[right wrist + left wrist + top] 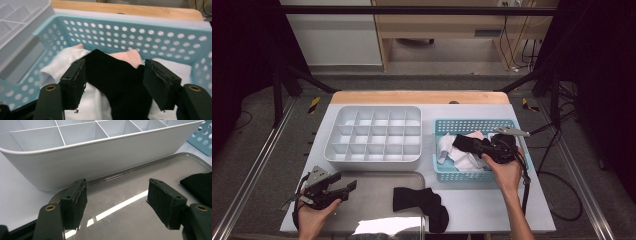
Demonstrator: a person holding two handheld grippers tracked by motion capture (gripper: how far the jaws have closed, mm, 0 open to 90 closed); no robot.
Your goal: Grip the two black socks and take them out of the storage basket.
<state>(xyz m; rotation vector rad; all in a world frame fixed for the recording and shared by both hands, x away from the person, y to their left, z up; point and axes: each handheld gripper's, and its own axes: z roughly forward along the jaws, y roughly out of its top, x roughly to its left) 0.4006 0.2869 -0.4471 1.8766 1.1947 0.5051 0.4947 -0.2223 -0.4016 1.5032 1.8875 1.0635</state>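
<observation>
Over the blue basket (443, 172), right gripper (475, 145) parked w/ jaws spread, nothing pinched. Black sock (117, 82) directly ahead and below, between the pads but not pressed by either. Long axis roughly along the jaw line in the right gripper view, running from the near edge up toward the basket's far wall; toe vs cuff end hard to tell, cloth too dark. Lies draped over white socks (62, 62) and a pink one (132, 56), so a straight dip and squeeze prob. enough, w/ some risk of snagging white fabric underneath.

Nearer hand by far: right. Left gripper (343, 186) well apart, over the metal tray (140, 220), jaws also released and empty, pads clear of the tray surface.

Second black sock (424, 202) flat at the tray's right edge, partly on the table, just beside the left gripper's right pad in its own view.

Materials: socks soft knit, ribbed, limp; basket hard plastic, round-hole walls; white divider box (374, 135) smooth rigid plastic, square cells, all vacant as far as visible; tray shiny, glare streak across it.
</observation>
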